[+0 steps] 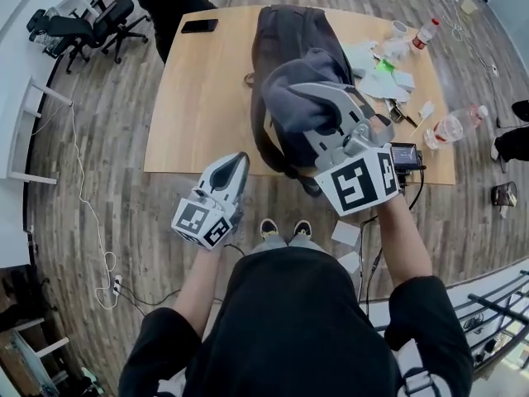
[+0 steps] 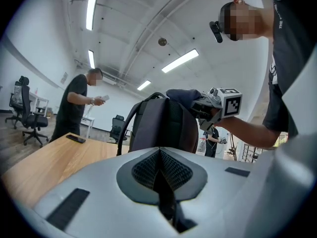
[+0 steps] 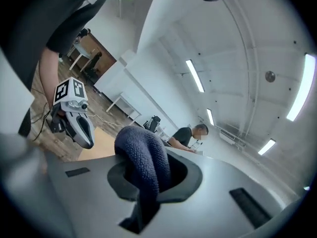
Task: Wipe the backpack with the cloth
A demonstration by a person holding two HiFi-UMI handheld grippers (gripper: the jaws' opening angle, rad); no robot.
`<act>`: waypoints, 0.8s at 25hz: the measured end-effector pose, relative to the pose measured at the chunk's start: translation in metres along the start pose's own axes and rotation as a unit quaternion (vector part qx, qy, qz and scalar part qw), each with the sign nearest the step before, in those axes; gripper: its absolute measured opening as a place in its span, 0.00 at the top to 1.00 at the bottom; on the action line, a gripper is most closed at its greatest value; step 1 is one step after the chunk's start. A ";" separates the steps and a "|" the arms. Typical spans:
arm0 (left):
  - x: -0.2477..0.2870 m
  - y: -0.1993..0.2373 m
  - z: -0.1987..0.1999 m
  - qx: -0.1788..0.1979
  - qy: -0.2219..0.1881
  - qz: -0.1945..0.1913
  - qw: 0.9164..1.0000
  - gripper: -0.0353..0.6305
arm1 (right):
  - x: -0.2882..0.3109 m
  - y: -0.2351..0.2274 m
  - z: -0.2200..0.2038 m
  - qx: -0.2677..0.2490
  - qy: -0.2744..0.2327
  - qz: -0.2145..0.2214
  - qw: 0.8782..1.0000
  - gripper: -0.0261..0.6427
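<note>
Right tool [image 1: 318, 98] clamped on cloth [image 1: 285, 110] at top of upright backpack [image 1: 285, 27] for wiping; left tool [image 1: 240, 162] jaws together, empty, held off bench [image 1: 198, 98] edge, out of the way

backpack [image 1: 285, 35]: dark grey, stands upright on wooden table [image 1: 207, 98], near its middle; black shoulder straps and top loop on side facing left gripper view

cloth [image 1: 289, 98]: dark blue-grey, knobbly weave, bunched into thick fold; pinched between jaws of right gripper [image 1: 326, 106], fold bulging out past them; held high at backpack's top edge, contact with it unclear
</note>
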State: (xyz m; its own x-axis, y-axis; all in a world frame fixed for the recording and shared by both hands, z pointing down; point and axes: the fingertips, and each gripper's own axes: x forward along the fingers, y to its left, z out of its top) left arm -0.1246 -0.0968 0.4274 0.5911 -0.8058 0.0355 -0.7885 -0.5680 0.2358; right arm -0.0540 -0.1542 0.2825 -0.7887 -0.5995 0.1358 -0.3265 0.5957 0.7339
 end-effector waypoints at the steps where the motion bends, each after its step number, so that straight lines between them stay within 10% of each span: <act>1: 0.001 -0.001 0.000 0.000 0.001 -0.002 1.000 0.92 | -0.004 0.003 -0.001 0.005 0.002 -0.002 1.000 0.91; 20: 0.019 -0.012 -0.015 -0.012 0.016 -0.026 0.999 0.92 | -0.042 0.056 -0.023 0.144 0.008 -0.033 0.989 0.91</act>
State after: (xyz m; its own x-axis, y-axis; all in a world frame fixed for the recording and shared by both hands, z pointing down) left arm -0.1011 -0.1026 0.4394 0.6364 -0.7695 0.0530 -0.7527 -0.6045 0.2607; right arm -0.0270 -0.1083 0.3333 -0.7531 -0.6492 0.1067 -0.5138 0.6816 0.5210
